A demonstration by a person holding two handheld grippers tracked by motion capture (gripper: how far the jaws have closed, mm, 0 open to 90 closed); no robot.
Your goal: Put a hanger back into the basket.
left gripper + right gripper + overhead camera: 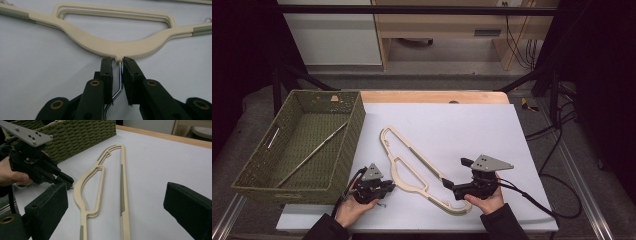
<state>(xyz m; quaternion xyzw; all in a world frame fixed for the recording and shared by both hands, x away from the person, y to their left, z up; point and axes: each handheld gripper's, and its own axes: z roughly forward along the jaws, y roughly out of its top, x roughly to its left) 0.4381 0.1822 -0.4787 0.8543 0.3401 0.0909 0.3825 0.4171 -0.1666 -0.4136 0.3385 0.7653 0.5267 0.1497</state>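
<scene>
A cream hanger [404, 176] lies flat on the white table top [472, 130], its thin metal hook [121, 75] pointing toward my left gripper [390, 186]. In the left gripper view the cream hanger [112, 46] spans the top. The jaws of my left gripper [118, 61] stand close on both sides of the hook's stem, with a slim gap on one side. My right gripper [456, 172] is open wide over the hanger's lower arm. In the right gripper view the hanger [122, 182] runs between its spread fingers [47, 205], and my left gripper [68, 181] sits at the hanger's neck.
A green woven basket [347, 145] stands at the table's left, close to my left hand, and holds a long metal rod [312, 152]. Seen from the right gripper, the basket [82, 135] is behind the hanger. Cables [542, 200] trail off the right edge.
</scene>
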